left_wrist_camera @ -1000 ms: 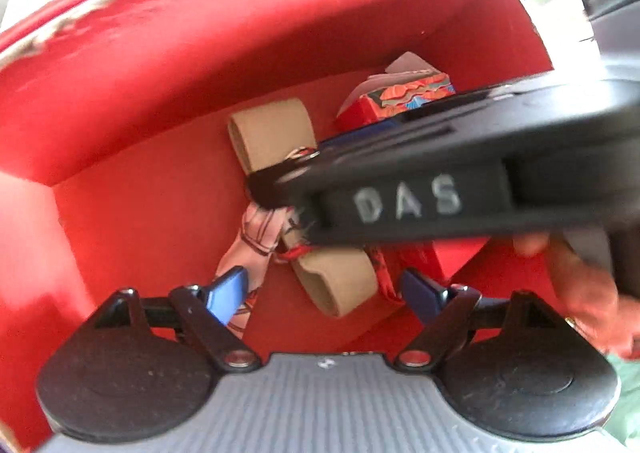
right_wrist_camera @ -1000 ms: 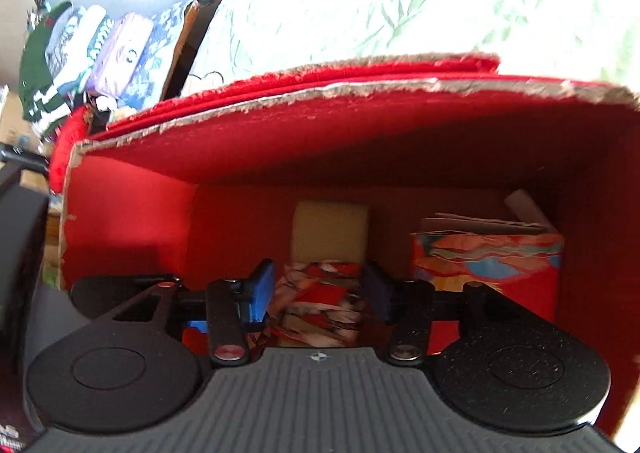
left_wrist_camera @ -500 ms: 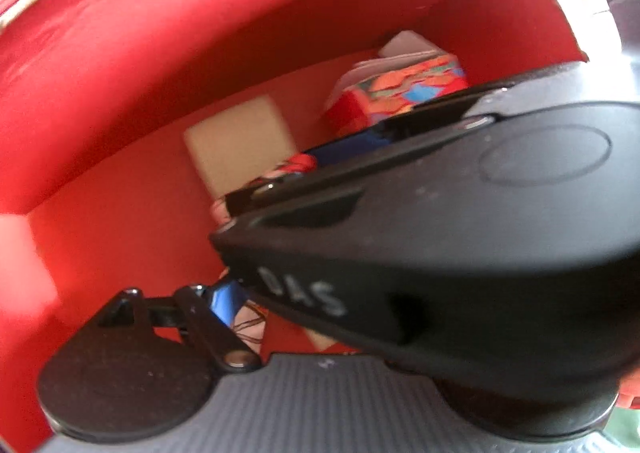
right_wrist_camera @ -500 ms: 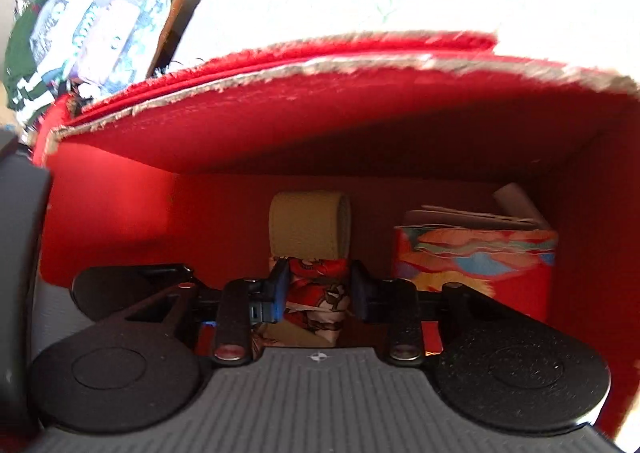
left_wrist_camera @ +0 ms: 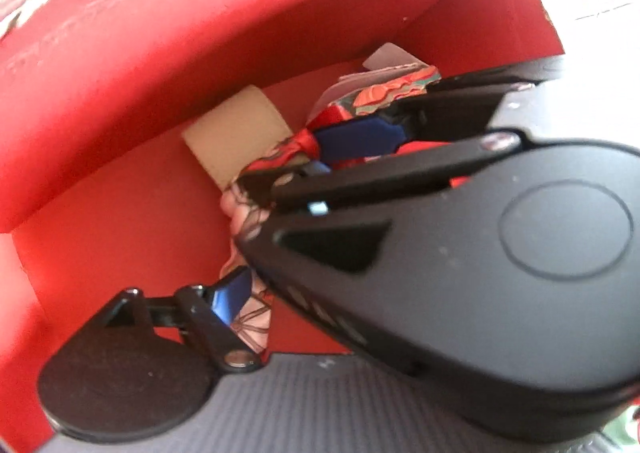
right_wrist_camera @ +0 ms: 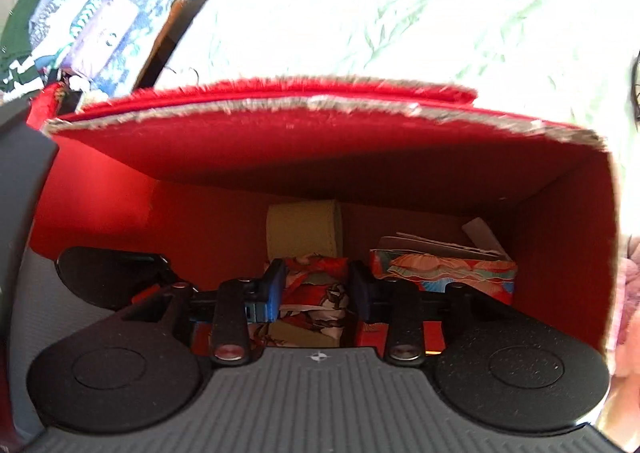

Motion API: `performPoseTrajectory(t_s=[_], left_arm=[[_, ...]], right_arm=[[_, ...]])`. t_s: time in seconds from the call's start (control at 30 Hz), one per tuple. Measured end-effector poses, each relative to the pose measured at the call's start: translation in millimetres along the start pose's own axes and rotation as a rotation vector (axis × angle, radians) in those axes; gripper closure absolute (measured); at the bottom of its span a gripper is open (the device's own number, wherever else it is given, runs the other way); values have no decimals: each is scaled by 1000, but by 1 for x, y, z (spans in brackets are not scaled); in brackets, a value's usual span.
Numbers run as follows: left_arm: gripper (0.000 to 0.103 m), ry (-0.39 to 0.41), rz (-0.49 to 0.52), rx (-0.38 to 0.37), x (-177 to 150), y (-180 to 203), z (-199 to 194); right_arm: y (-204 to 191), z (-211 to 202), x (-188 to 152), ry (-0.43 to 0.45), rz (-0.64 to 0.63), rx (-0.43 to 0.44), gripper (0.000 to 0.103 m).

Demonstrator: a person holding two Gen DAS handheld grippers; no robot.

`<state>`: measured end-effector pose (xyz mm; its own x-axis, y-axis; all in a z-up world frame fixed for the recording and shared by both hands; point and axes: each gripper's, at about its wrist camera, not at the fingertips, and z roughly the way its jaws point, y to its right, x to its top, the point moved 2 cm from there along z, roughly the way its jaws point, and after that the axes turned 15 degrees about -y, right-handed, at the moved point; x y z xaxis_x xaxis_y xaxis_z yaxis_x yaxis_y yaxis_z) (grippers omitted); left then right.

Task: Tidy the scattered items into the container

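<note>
The red box stands open below both grippers. On its floor lies a tan roll wrapped in a red patterned cloth. My right gripper reaches down into the box. Its jaws are opening, and the cloth between them still fills the gap and touches both pads. In the left wrist view the same roll and the cloth's tail show inside the box. My left gripper is open and widening, with nothing pressed. Its left finger is beside the tail; the right gripper's body hides its other finger.
A colourful patterned pack with papers behind it stands in the box's right corner. Pale green bedding lies behind the box. Folded clothes are stacked at the upper left.
My right gripper's jaws came in from wide apart onto the cloth-wrapped roll, then eased slightly. In the left wrist view its body now looms closer and covers the left gripper's right finger.
</note>
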<state>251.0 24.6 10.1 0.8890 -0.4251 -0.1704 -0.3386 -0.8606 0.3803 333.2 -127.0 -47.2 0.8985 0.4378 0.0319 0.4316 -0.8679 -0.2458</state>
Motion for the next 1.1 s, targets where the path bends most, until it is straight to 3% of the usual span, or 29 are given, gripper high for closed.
performPoseTrajectory(t_s=[0.07, 0.2, 0.23, 0.3, 0.47, 0.6, 0.77, 0.83, 0.93, 1.1], left_arm=[[11, 21, 15, 2, -7, -1, -9], [12, 85, 58, -2, -25, -4, -31], [12, 97, 60, 5, -27, -6, -36], [24, 108, 58, 14, -29, -11, -41], [32, 89, 22, -7, -23, -23, -36], [33, 77, 40, -22, -22, -19, -34], [33, 70, 79, 16, -31, -17, -43], [30, 94, 68, 14, -40, -23, -54], [25, 154, 13, 58, -57, -35, -75], [23, 282, -84, 133, -91, -40, -106]], right_arm=[[12, -6, -1, 15, 8, 20, 65], [17, -10, 4, 24, 33, 45, 68], [16, -10, 3, 26, 40, 53, 69], [-8, -7, 1, 29, 55, 60, 71], [11, -15, -19, -45, 77, 87, 77], [9, -11, -21, -42, 101, 109, 78], [12, -42, -29, 96, 147, 180, 75], [13, -57, -39, 154, 165, 166, 75], [8, -69, -55, 217, 157, 100, 75], [-3, -63, -69, 226, 149, 99, 75]])
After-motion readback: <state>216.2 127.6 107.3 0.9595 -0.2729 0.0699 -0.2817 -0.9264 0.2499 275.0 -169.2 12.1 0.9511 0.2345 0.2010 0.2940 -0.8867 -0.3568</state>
